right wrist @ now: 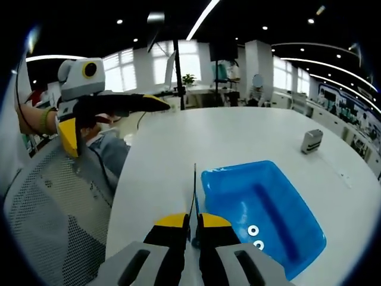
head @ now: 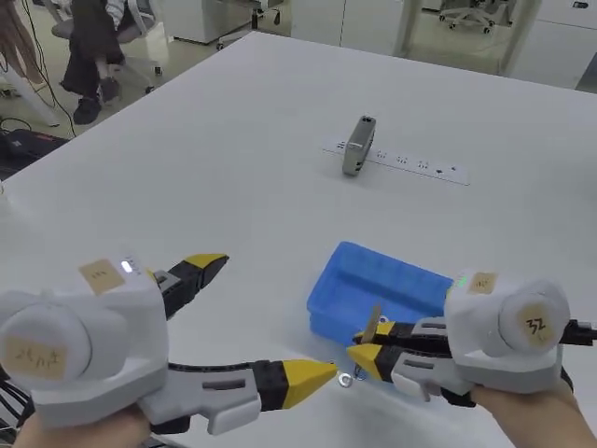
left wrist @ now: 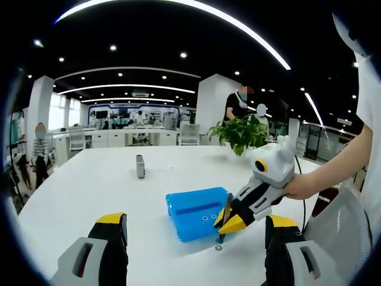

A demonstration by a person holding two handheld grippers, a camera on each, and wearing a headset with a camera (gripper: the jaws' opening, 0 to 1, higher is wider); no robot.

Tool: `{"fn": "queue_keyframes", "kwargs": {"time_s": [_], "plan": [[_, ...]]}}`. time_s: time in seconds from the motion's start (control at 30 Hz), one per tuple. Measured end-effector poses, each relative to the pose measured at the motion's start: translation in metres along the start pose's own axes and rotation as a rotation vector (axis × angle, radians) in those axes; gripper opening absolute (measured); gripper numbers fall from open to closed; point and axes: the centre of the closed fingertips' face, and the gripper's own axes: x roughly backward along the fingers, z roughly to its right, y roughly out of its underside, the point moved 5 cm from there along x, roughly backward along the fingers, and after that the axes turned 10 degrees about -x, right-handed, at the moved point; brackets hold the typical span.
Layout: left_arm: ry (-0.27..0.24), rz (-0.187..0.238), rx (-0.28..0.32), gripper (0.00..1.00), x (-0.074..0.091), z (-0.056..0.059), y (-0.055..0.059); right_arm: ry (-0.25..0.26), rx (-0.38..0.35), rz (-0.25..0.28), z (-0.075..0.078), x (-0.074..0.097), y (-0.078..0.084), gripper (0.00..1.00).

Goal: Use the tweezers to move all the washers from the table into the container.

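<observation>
While the left tool (head: 258,320) hangs over the white desk (head: 233,168) with its yellow-tipped jaws spread wide and nothing between them, the right tool (right wrist: 193,223) has its jaws pressed together on the tweezers (right wrist: 194,190). In the right gripper view the tweezers show edge-on as a thin dark blade rising from between the jaws. In the left gripper view the tweezers slant down from the right tool toward the desk just in front of the container (left wrist: 189,210), a shallow, bright blue rectangular tray with a raised rim. One washer (head: 346,379), a small silvery ring with a round hole, lies flat on the desk close to the container's near edge, just beside the tweezers' lower end; whether the tips touch it cannot be told. Two more washers (right wrist: 253,230), pale rings of the same kind, lie side by side but apart on the container's floor near one corner. Farther back on the desk a white power strip (head: 410,163) lies flat, with a small grey box (head: 357,145) standing upright near one end.
</observation>
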Motion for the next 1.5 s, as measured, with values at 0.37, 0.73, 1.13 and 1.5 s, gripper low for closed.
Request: {"fn": "queue_keyframes", "kwargs": {"time_s": [0.37,0.73,1.13,1.5], "plan": [[-0.003,0.0,-0.001,0.99,0.0,0.0,0.0,0.0,0.015,0.001,0.002,-0.001,0.001,0.03],[-0.006,0.003,0.0,0.99,0.0,-0.001,-0.001,-0.009,-0.033,0.04,0.0,0.003,-0.003,0.02],[-0.006,0.007,0.004,0.99,0.0,-0.001,-0.001,-0.053,-0.102,0.088,-0.004,0.012,-0.015,0.02],[-0.001,0.004,0.001,0.99,0.0,-0.001,0.0,-0.059,-0.148,0.15,-0.005,0.025,-0.029,0.03]]}}
